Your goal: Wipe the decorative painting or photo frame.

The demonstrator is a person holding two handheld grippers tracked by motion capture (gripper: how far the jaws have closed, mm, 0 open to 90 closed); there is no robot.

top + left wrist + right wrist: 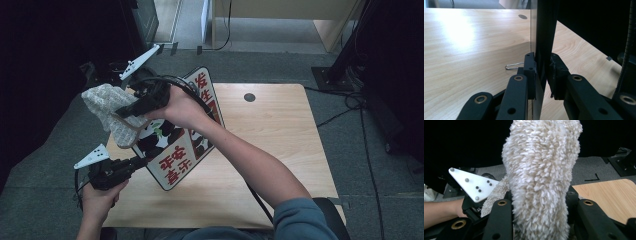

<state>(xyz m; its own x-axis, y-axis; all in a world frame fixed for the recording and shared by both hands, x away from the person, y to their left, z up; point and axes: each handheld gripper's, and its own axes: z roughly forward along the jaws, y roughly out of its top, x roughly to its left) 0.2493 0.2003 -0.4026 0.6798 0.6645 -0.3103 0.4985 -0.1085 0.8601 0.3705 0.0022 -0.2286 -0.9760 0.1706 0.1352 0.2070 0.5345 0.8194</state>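
Right gripper [131, 111] clamps fluffy white cloth [107, 107] against upright red-lettered white sign board [175, 150], apparently for wiping | left gripper [137, 162] pinches board's lower edge, steadying it over wooden table [280, 130].

The light wooden table [280, 150] stands on grey carpet [50, 165]. A round dark grommet hole [249, 97] sits near its far edge. A metal paper clip [514, 66] lies flat on the wood
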